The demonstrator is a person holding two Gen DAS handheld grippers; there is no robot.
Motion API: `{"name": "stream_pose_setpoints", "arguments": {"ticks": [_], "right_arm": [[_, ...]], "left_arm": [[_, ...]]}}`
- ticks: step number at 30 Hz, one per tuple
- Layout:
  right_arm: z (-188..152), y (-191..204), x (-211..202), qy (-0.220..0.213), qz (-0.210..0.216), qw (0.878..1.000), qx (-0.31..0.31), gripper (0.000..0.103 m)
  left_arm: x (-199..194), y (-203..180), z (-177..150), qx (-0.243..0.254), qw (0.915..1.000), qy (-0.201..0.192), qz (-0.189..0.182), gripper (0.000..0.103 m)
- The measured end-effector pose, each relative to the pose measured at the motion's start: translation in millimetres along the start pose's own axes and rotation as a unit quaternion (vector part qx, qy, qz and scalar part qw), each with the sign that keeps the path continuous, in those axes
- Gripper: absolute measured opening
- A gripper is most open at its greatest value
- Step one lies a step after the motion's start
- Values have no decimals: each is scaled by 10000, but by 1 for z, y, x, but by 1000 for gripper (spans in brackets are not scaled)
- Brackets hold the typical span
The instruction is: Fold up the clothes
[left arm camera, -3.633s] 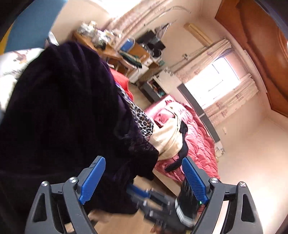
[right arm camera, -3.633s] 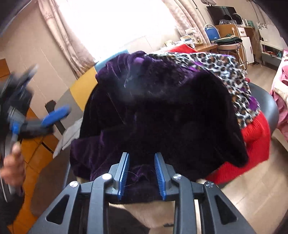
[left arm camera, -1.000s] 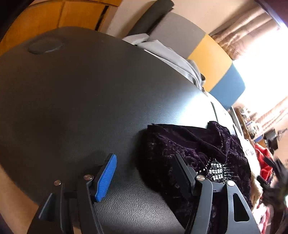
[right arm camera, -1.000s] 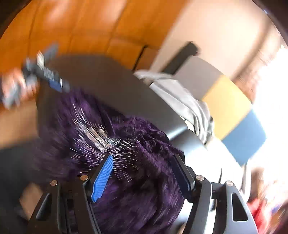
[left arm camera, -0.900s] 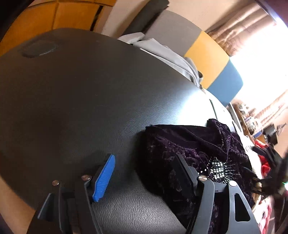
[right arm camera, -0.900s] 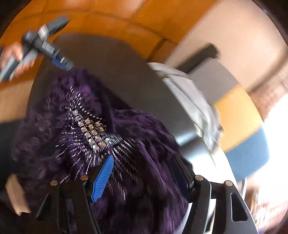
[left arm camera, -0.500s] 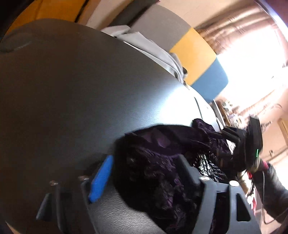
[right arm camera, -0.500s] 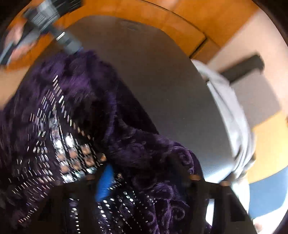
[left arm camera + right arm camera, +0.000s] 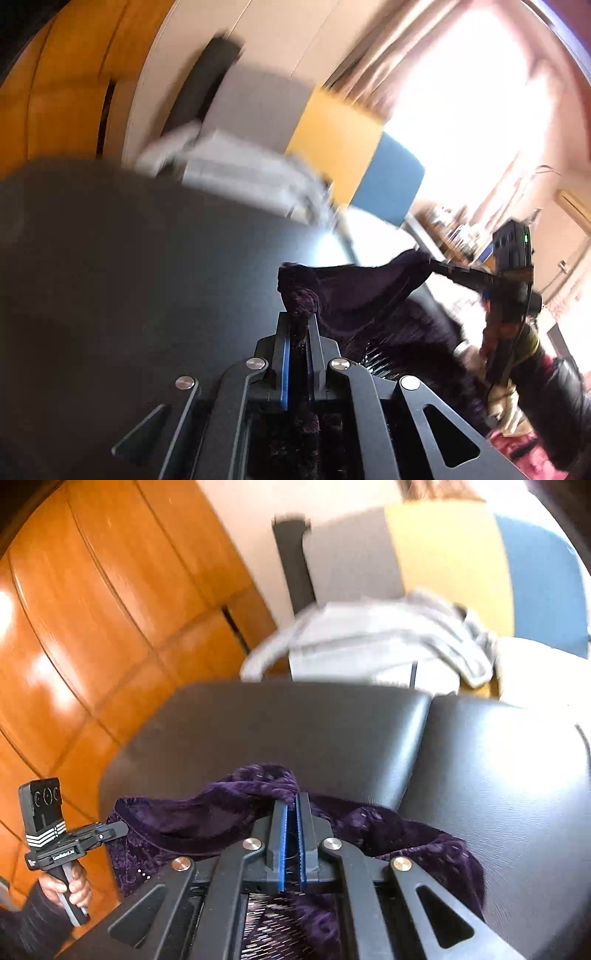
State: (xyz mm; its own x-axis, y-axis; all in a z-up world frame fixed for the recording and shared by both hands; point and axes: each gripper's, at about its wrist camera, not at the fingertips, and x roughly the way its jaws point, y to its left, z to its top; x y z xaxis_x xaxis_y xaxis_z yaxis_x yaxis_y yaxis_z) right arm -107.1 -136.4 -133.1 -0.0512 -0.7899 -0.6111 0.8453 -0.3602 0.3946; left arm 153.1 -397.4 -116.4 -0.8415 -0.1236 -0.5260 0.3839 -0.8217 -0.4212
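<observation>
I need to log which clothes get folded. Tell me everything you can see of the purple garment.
The purple garment looks like dark velvet with a swirly raised pattern and some silvery beading near the lens. It lies bunched on a black padded surface, with one edge lifted and stretched between the two tools. The left hand-held gripper is shut on one bunched edge, the right hand-held gripper on another. Its full shape cannot be told.
</observation>
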Motion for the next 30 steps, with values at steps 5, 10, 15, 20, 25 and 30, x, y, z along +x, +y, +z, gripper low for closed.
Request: {"name": "stream_pose_setpoints", "arguments": {"ticks": [5, 10, 15, 20, 25, 30], "right_arm": [[-7, 42, -115, -1344, 257, 9906, -24, 2], [-29, 62, -197, -1831, -58, 9827, -291, 23], [-58, 62, -168, -717, -1062, 9883, -823, 50], [-69, 43, -72, 437, -1493, 9797, -1266, 52], [-62, -9, 24, 1751, -1209, 9751, -620, 57], [-69, -16, 48, 2207, -1123, 9679, -423, 40]], "left_arm": [[-65, -53, 21, 508, 9951, -832, -167, 6], [-90, -86, 27, 1017, 9898, -994, 121, 6], [-81, -42, -2, 281, 9963, -503, 633, 6], [-88, 29, -53, -587, 9903, -106, 1255, 6], [-90, 85, -99, -1369, 9784, 209, 1536, 6], [-69, 98, -115, -1612, 9758, 364, 1428, 6]]}}
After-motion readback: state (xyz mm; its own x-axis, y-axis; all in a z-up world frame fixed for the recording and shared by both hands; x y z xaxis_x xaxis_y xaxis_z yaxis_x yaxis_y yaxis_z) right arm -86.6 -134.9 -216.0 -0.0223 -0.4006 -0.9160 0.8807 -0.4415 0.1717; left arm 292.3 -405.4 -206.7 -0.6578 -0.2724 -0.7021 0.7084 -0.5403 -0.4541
